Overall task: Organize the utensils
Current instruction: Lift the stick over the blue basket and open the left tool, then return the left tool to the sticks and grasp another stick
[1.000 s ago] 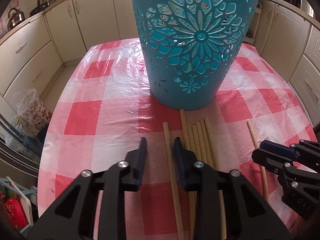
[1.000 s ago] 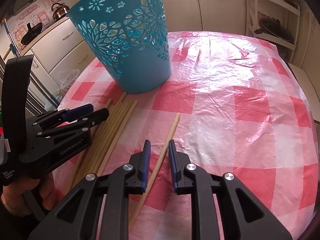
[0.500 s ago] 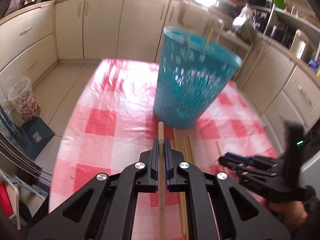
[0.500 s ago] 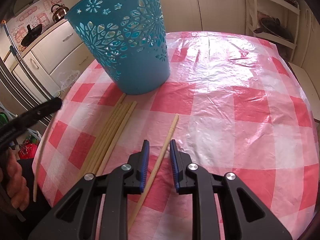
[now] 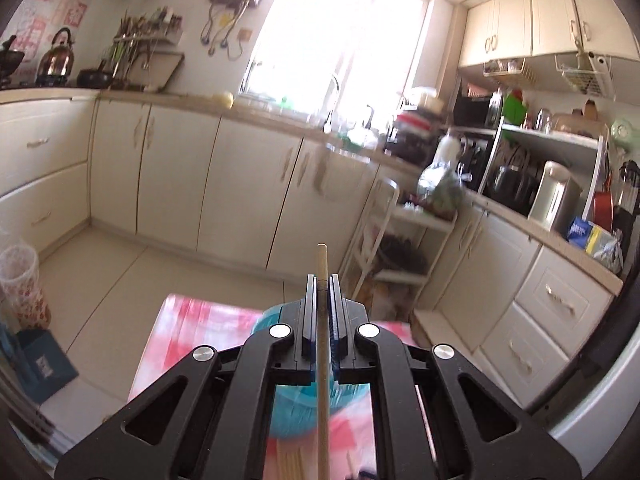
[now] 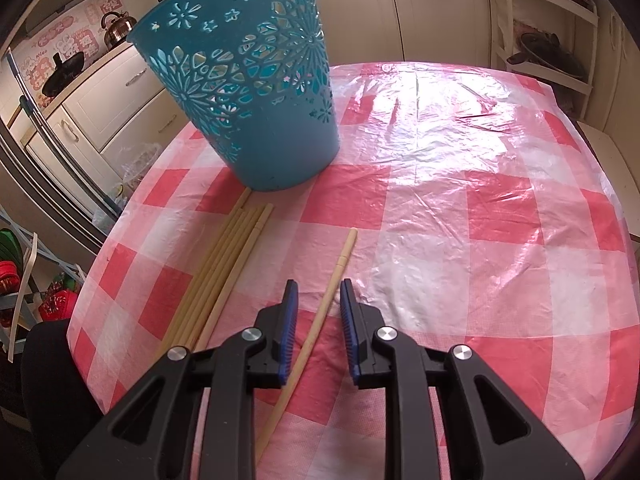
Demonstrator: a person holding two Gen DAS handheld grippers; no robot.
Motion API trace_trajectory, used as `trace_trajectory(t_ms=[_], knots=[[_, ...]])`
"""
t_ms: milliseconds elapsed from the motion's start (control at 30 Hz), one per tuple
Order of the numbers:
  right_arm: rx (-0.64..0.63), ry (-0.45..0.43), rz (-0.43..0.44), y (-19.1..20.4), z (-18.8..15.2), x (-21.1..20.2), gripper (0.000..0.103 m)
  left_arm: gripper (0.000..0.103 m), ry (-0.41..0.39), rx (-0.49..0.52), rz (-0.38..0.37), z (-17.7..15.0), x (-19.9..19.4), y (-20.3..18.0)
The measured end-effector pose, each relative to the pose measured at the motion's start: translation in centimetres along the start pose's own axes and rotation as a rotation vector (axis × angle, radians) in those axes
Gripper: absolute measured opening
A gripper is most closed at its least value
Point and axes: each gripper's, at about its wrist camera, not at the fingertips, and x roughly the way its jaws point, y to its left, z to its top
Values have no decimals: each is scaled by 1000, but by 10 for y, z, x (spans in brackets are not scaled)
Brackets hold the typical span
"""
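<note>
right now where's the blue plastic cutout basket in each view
Left wrist: the blue plastic cutout basket sits low at centre, blurred and mostly hidden behind the left gripper, which is shut on a wooden chopstick.
Right wrist: upper left, upright on the table.
Shared landmark: the red-and-white checked tablecloth under the basket.

left wrist: raised, faces kitchen cabinets (image 5: 248, 184) | right wrist: low, close over tablecloth (image 6: 460, 184) | shared: blue basket (image 6: 248, 80)
</note>
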Motion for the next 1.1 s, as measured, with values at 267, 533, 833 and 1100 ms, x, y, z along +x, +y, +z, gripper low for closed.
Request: trace_trajectory(t_ms=[267,533,833,1100], knots=[[10,1,16,-3,0,-1,22,5,-139,-11,78,16,68,-15],[13,3,28,-1,-1,-1,27,5,-106,-8,117,-11,102,-7],[-2,0,26,2,-1,0,32,5,-33,-20,94,-18,102,12],[2,2,29,0,-2,-1,32,5,45,-148,106,-43,65,65]])
